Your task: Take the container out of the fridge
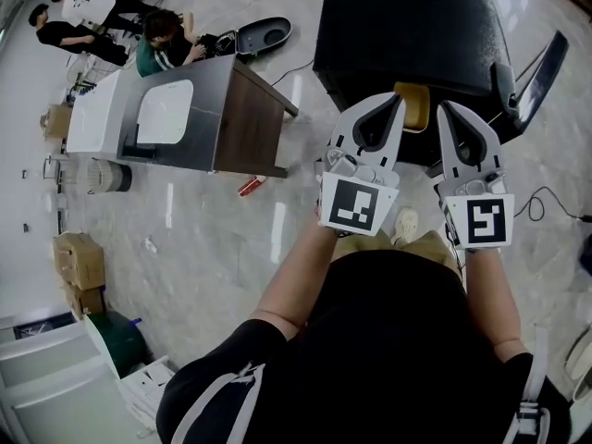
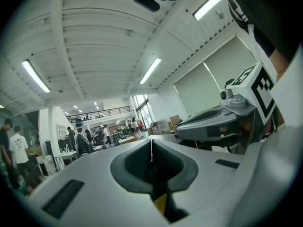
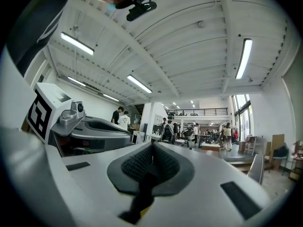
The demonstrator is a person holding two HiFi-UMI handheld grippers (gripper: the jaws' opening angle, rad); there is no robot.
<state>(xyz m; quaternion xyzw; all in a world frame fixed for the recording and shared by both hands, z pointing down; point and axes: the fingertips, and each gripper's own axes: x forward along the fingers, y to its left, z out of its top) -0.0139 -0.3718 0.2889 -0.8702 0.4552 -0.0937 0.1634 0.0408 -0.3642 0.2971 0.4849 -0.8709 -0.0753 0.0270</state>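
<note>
No container shows in any view. A black box-shaped cabinet (image 1: 407, 26), seen from above, stands on the floor ahead of me; a dark panel (image 1: 535, 80) sticks out at its right side. I cannot tell if it is the fridge. My left gripper (image 1: 396, 98) and right gripper (image 1: 446, 107) are held side by side close to my chest, pointing forward. In the left gripper view the left gripper (image 2: 151, 141) has its jaws meeting at a thin seam, nothing between them. The right gripper (image 3: 152, 145) looks the same, shut and empty.
A grey and brown desk (image 1: 217, 109) with a white panel stands to the left, and seated people (image 1: 162, 44) are behind it. Cardboard boxes (image 1: 79, 266) and a green bin (image 1: 120, 340) sit at the left. Cables (image 1: 546, 202) run over the pale floor at the right.
</note>
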